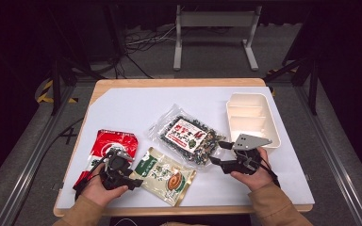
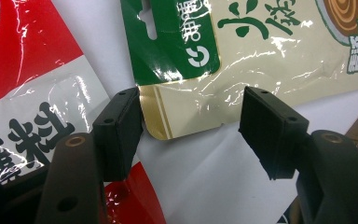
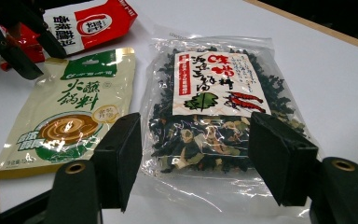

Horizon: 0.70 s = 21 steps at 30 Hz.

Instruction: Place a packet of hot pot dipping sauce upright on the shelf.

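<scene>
White worktop (image 1: 136, 106) carries an empty cream divided tray (image 1: 272, 123) far right, clear dried-vegetable bag (image 1: 190, 134) at centre with right claw (image 3: 196, 154) spread wide at its near edge, and green-cream sauce pouch (image 2: 242, 70) near left, left claw (image 2: 193, 133) apart around its corner.

Tan sleeves (image 1: 273, 203); black hand-held grippers (image 1: 220, 153), grey plate (image 1: 250, 141)
</scene>
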{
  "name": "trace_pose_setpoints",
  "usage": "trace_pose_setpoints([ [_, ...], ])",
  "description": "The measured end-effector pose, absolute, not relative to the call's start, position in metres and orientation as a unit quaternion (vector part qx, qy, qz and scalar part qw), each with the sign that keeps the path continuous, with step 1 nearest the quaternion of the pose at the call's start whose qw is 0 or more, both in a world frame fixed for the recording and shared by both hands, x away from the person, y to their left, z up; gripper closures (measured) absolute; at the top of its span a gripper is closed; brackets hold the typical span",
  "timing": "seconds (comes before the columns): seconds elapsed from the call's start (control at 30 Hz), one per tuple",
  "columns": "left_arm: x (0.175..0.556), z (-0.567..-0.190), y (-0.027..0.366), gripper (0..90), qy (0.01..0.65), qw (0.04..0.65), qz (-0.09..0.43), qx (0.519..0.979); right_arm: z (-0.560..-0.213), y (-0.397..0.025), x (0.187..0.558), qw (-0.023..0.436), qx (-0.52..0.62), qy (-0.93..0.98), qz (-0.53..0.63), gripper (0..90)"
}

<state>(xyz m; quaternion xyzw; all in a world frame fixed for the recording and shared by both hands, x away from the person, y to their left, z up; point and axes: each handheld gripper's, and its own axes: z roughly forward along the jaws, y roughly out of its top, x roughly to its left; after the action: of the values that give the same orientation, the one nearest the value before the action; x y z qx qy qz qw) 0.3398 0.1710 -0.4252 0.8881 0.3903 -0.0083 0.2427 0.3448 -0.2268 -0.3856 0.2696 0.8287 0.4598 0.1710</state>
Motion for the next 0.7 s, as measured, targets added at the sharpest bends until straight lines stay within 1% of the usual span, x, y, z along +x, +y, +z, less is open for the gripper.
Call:
trace_pose_setpoints([
  [0.2, 0.3386, -0.4223, 0.1718, 38.9, 0.386, 0.252, -0.003, 0.887, -0.3852, -0.2275, 0.3449, 0.171, 0.270, 0.828, 0.461, 35.2],
  [0.33, 0.3370, -0.4177, 0.1723, 42.0, 0.387, 0.263, 0.003, 0.884, -0.3856, -0.2276, 0.3454, 0.170, 0.272, 0.827, 0.461, 35.2],
  [0.5, 0.3373, -0.4181, 0.1743, 43.6, 0.393, 0.267, -0.007, 0.880, -0.3864, -0.2274, 0.3458, 0.166, 0.273, 0.828, 0.461, 34.9],
  [0.6, 0.3383, -0.4167, 0.1769, 44.6, 0.395, 0.280, -0.011, 0.875, -0.3862, -0.2275, 0.3457, 0.166, 0.273, 0.827, 0.462, 34.8],
  [0.63, 0.3389, -0.4177, 0.1770, 46.8, 0.401, 0.278, -0.022, 0.872, -0.3863, -0.2276, 0.3458, 0.165, 0.273, 0.827, 0.462, 34.7],
  [0.7, 0.3396, -0.4214, 0.1754, 44.9, 0.409, 0.263, -0.015, 0.874, -0.3864, -0.2275, 0.3457, 0.165, 0.273, 0.828, 0.462, 34.6],
])
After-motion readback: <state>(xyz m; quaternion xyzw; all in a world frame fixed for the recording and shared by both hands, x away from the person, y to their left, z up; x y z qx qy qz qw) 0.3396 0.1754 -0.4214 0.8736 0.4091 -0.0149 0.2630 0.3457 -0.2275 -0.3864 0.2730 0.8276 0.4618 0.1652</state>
